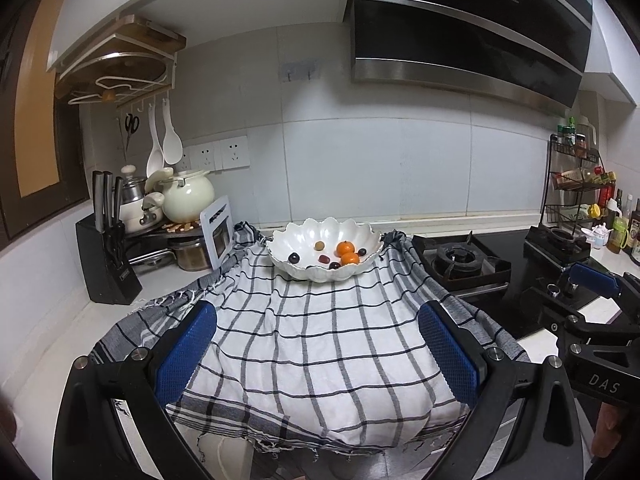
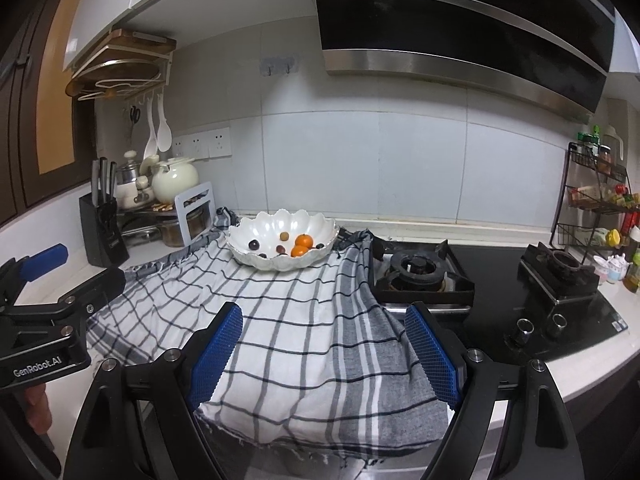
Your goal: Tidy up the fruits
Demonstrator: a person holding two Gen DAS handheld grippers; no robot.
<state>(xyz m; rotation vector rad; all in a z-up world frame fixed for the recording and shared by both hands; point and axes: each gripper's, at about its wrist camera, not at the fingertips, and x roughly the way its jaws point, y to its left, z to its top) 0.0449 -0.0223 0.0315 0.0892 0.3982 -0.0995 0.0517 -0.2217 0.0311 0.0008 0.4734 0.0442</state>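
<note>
A white scalloped bowl point(image 1: 324, 250) sits at the far end of a checked cloth point(image 1: 312, 344) spread over the counter point(image 1: 52, 332), close to the tiled wall. Inside it lie two small oranges point(image 1: 347, 253) touching one another, a few dark grapes point(image 1: 294, 257) scattered around them, and one pale brownish round fruit point(image 1: 319, 245) a little apart toward the back. No fruit lies on the cloth itself.

The left hand-held gripper point(image 1: 316, 354) hovers over the near edge of the cloth, its blue pads spread wide with only fabric showing between them; it holds nothing. The right hand-held gripper point(image 2: 324, 354) stands just beside it, likewise wide open and empty, over the cloth's greyer right border, next to the gas hob point(image 2: 420, 276). Both point toward the bowl, which is well apart from their fingertips.

To the left of the bowl stand a knife block point(image 1: 106, 264) and a cream pot point(image 1: 188, 196); a spice rack point(image 2: 596, 204) stands at the far right of the counter.
</note>
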